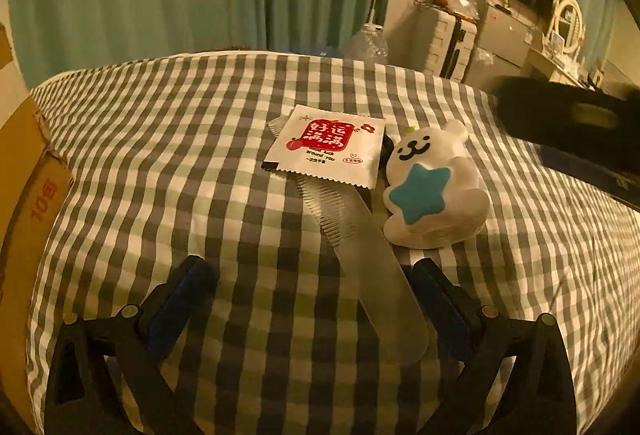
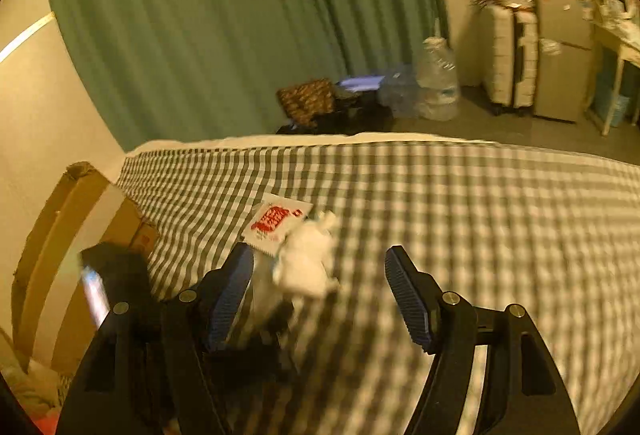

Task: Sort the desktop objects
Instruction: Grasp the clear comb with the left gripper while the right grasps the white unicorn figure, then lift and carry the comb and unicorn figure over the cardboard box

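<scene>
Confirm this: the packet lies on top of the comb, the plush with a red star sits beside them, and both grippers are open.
Wrong on the star: the left wrist view shows the plush has a blue star. The packet does overlie the comb, and the left gripper and right gripper are open.

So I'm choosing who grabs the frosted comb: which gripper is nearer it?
Left. The left gripper is open with the comb handle between its fingers; the right gripper is open, off to the comb's right.

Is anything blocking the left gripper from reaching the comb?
Nothing visible. The left gripper is open and the comb handle lies bare between its fingers. Only the comb's far end is covered, by the white packet; the plush toy lies beside it.
</scene>
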`<action>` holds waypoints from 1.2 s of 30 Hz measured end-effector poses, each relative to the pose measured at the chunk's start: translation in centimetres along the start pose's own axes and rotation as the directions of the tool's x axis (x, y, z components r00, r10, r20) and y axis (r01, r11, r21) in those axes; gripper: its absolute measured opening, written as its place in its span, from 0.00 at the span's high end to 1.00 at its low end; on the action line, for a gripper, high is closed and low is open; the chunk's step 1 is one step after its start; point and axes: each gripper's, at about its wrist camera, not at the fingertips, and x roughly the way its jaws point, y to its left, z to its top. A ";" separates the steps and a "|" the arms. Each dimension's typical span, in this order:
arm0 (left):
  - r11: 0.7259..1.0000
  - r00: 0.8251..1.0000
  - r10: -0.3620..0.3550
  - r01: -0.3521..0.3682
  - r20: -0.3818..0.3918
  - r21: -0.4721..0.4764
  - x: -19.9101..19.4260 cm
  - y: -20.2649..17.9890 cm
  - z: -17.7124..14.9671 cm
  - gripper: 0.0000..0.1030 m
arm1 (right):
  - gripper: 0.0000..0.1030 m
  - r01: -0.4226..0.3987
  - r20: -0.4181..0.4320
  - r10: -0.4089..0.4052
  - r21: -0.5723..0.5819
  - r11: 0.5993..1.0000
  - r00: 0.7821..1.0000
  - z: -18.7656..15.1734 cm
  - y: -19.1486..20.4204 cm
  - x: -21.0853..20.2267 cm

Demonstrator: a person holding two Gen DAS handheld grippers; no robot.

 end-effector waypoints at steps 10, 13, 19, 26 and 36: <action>0.995 0.995 -0.097 0.098 0.031 -0.003 -1.2 1.0 -0.1 0.03 | 0.58 -0.051 -0.120 0.056 0.051 0.997 0.991 -1.4 -0.8 2.9; 0.992 0.991 -0.128 0.127 0.033 0.011 -1.1 1.3 -0.1 0.17 | 0.62 0.060 -0.073 -0.056 0.060 0.996 0.996 -1.7 -2.4 -0.6; 0.985 0.990 -0.144 0.141 0.014 0.100 -0.1 -0.2 1.2 0.65 | 0.62 0.156 -0.074 -0.148 0.116 0.981 0.986 -3.3 -5.6 -5.0; 0.981 0.984 -0.171 0.174 -0.050 0.085 -1.8 2.5 -0.7 0.75 | 0.63 0.204 -0.080 -0.195 0.123 0.971 0.978 -6.4 -6.4 -10.3; 0.983 0.971 -0.163 0.175 -0.175 0.052 -7.9 5.0 -6.3 0.75 | 0.67 0.142 -0.050 -0.137 0.113 0.983 0.989 -8.6 -4.2 -14.2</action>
